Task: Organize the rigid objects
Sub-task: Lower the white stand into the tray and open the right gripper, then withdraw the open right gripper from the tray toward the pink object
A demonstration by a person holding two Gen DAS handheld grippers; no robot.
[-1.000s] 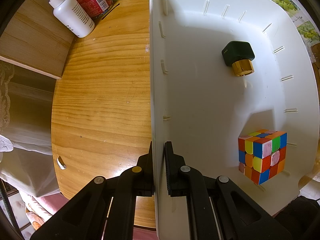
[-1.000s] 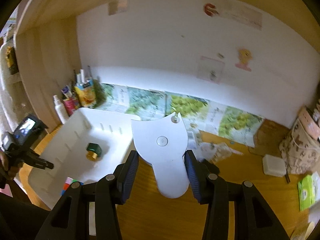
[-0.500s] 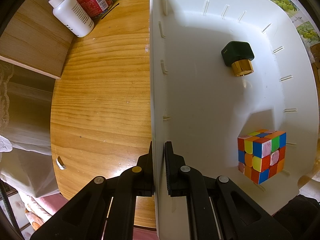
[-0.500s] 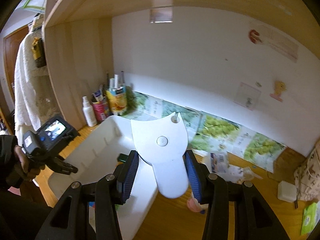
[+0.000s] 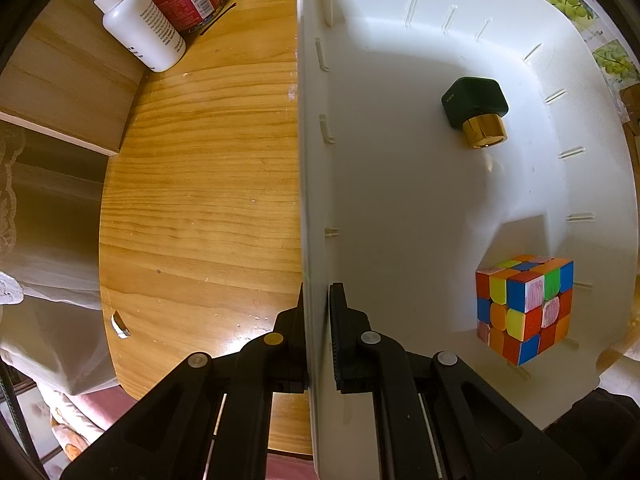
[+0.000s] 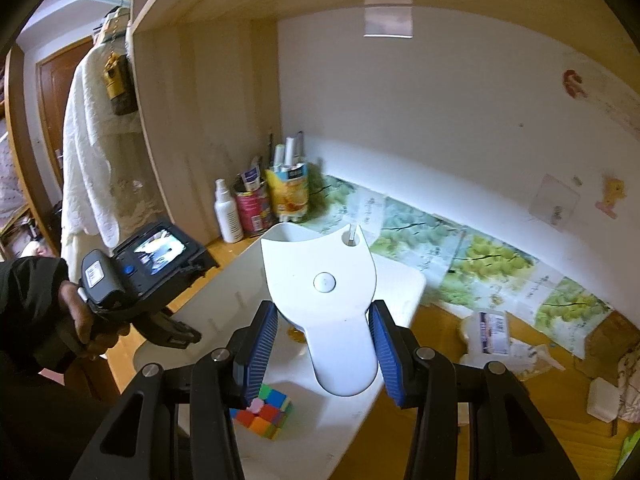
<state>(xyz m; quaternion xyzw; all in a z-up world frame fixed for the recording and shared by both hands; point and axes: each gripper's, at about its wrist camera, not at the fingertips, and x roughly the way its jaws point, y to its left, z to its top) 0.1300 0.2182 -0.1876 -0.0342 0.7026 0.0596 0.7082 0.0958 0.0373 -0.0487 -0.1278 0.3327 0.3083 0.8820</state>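
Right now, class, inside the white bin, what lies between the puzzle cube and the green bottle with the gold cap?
Nothing: in the left wrist view, only bare white bin floor separates the puzzle cube from the green bottle.

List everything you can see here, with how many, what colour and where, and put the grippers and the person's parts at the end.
bin: 1, white, on the wooden desk
puzzle cube: 1, multicoloured, inside the bin, near corner
small bottle: 1, dark green with gold cap, lying inside the bin
flat plastic piece: 1, white, above the bin
spray bottle: 1, white, desk's back left corner
cans: 2, red and yellow, beside the spray bottle, holding pens
small box: 1, white, desk's right side
desk: 1, wood
left gripper: 1, black, shut on the bin's wall
right gripper: 1, black with blue pads, shut on the flat plastic piece
hand: 1, dark sleeve, holding the left gripper
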